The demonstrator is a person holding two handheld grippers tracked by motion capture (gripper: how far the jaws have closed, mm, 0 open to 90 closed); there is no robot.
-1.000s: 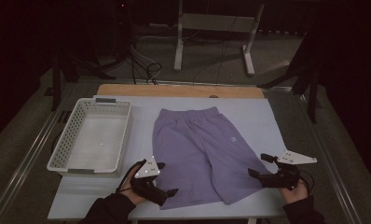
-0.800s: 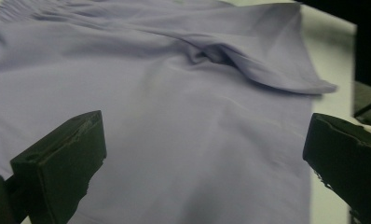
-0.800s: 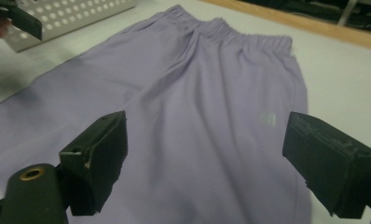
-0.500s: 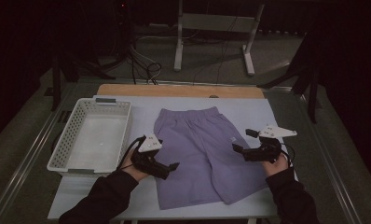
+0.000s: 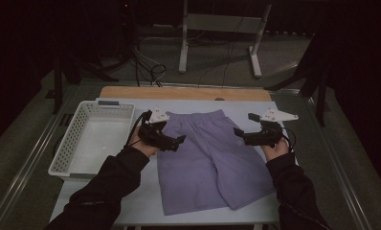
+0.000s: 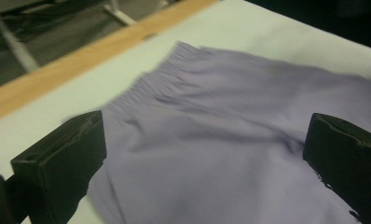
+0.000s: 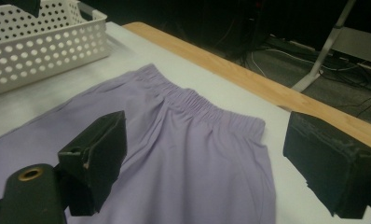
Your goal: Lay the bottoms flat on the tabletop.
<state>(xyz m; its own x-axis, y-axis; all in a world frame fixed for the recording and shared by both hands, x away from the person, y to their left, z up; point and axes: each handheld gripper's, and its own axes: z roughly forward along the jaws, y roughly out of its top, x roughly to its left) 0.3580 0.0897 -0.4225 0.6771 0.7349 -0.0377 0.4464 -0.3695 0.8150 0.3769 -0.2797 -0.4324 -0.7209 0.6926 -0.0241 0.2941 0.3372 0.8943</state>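
Dark room, white table (image 5: 131, 206) with purple shorts (image 5: 212, 163) spread flat in the middle.

So the waistband (image 7: 200, 105) sits toward the far wooden edge (image 5: 188, 92) and the legs point back at the person. Left gripper (image 5: 178, 140) hangs over the shorts' left side near the waist, jaws spread wide with nothing between them. Right gripper (image 5: 238, 133) is over the right side, also gaping wide and empty. White perforated basket (image 5: 69, 143) sits on the table just left of the shorts.

Shorts (image 6: 230, 140) waistband blurred; leg hems cut off below.
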